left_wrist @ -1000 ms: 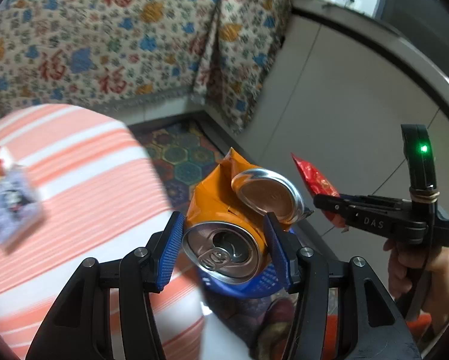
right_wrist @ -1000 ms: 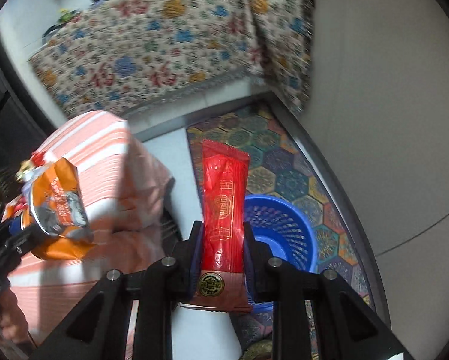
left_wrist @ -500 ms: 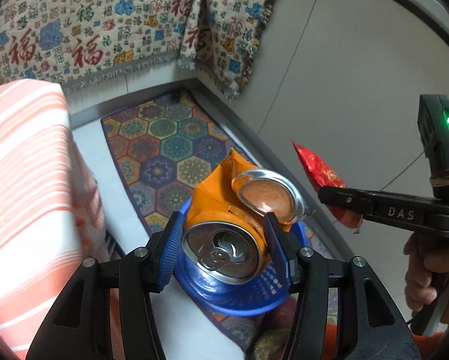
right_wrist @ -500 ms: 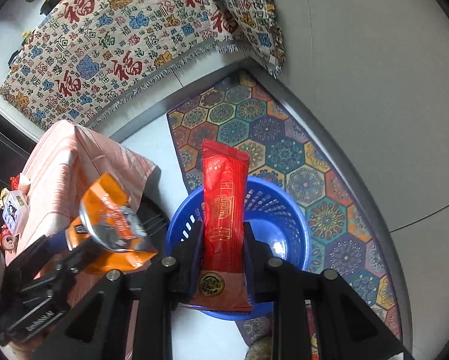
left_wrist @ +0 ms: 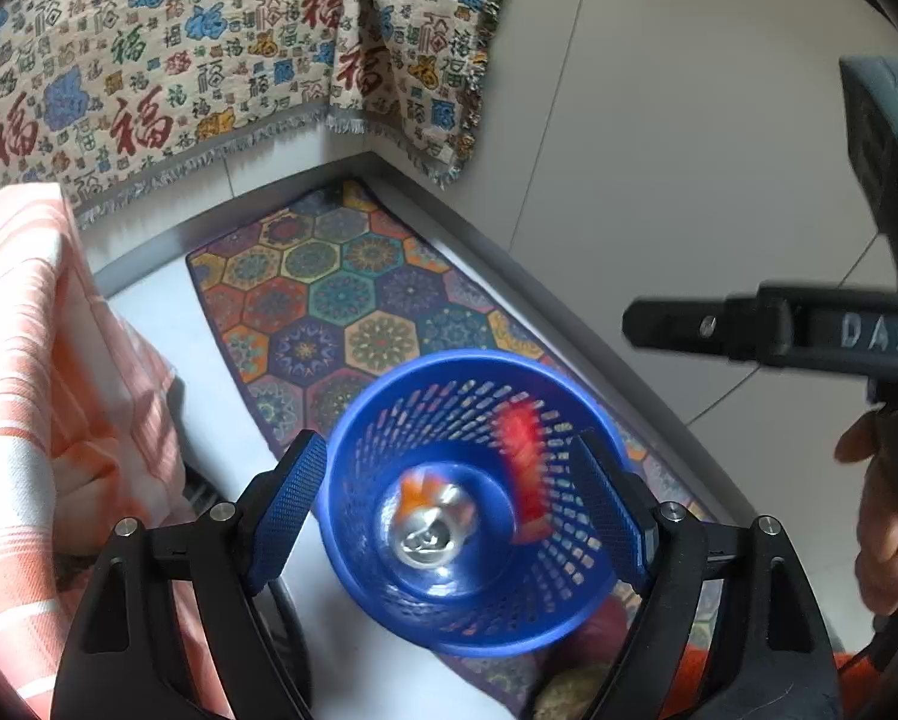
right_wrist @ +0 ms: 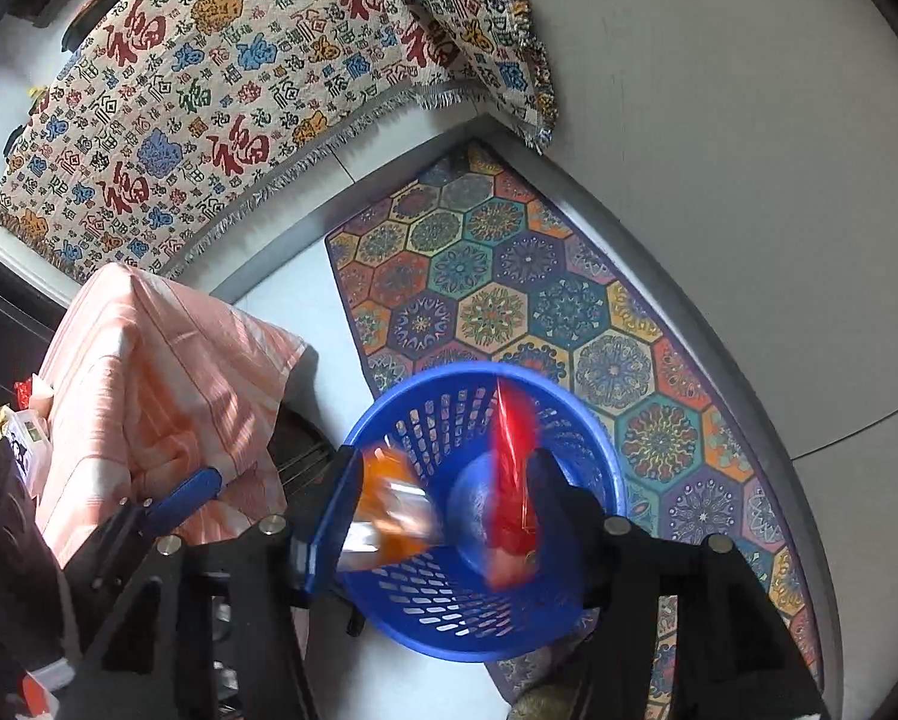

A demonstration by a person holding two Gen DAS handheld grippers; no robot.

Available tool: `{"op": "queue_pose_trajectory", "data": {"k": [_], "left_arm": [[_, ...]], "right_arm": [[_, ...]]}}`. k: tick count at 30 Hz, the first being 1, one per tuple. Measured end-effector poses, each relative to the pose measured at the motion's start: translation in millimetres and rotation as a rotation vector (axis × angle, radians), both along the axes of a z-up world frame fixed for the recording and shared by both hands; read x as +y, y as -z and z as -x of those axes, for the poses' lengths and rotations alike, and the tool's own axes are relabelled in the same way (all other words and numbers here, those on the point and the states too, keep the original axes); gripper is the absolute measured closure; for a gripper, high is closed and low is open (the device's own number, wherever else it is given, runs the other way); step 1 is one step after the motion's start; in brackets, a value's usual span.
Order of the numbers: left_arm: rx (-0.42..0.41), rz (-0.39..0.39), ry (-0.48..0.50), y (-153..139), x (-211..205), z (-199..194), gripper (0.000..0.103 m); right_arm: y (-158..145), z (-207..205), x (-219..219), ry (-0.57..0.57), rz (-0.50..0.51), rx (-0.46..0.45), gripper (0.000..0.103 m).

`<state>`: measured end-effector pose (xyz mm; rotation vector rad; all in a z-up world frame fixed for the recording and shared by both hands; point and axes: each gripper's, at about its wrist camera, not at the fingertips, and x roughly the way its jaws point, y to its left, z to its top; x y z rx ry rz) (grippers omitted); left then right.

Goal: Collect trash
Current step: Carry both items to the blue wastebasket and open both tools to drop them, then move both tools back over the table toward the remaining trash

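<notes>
Blue perforated plastic basket (left_wrist: 353, 438) squarely below: left gripper (left_wrist: 449, 510) and right gripper (right_wrist: 434, 516) spreading, releasing crushed orange can (left_wrist: 428, 519) and red foil wrapper (right_wrist: 511, 480) inside.

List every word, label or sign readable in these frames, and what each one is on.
"DAS": raised letters on the right gripper's black arm, left wrist view.
"福": large red characters repeated across the patterned throw; its smaller characters are too small to read.
Falling red wrapper and orange can: print motion-blurred, unreadable.
Blue basket: no text.
</notes>
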<state>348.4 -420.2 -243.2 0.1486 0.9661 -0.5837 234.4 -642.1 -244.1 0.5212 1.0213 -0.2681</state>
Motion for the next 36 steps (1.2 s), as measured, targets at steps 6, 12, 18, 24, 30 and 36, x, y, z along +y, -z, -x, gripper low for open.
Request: {"op": "queue_pose_trajectory", "data": {"k": [6,12,18,24,30,36], "left_arm": [[-0.039,0.05,-0.007,-31,24,11,0.019],[-0.094,0.11,-0.039,-82,76,35,0.015],[-0.125,0.095,-0.127,-112,156,63,0.011],[-0.133,-0.038,-0.262,-101,247,82,0.01],[-0.095,-0.139,-0.413,-78,336,81,0.01],[-0.049,-0.16,-0.496,-59,386,63,0.007]], "right_arm": [[-36,3,11,-0.007,0.098,-0.072,0.044],[-87,5,50,-0.062,0.262,-0.184,0.044],[-126,9,113,-0.162,0.38,-0.297,0.044],[-131,6,204,-0.33,0.412,-0.348,0.044],[-107,1,300,-0.509,0.359,-0.316,0.043],[-58,-14,376,-0.641,0.327,-0.178,0.043]]}}
